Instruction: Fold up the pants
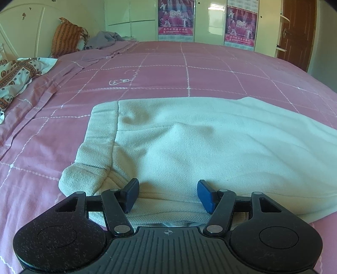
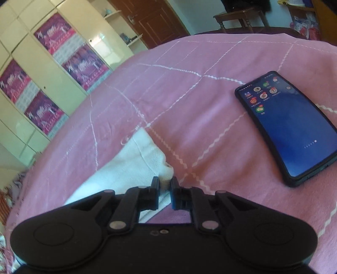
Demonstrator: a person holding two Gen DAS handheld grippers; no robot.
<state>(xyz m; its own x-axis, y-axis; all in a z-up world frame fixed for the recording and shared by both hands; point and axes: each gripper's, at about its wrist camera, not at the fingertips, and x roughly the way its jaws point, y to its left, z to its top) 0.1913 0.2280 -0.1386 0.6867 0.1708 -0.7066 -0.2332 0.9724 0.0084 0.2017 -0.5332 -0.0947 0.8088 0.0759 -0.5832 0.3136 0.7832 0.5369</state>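
Left wrist view: posters (image 1: 175, 20) on the wardrobe show "2010"; other writing too small to read. The left gripper (image 1: 168, 195) is low over the waistband end of the white pants (image 1: 189, 143), fingers wide apart, holding nothing. Pants lie flat on the pink bedsheet (image 1: 168, 67).

Right wrist view: the right gripper (image 2: 165, 192) is tilted, fingers nearly closed, pinching a corner of the pants (image 2: 134, 162). Only here a phone (image 2: 288, 126) shows, screen lit w/ app icons, labels unreadable.
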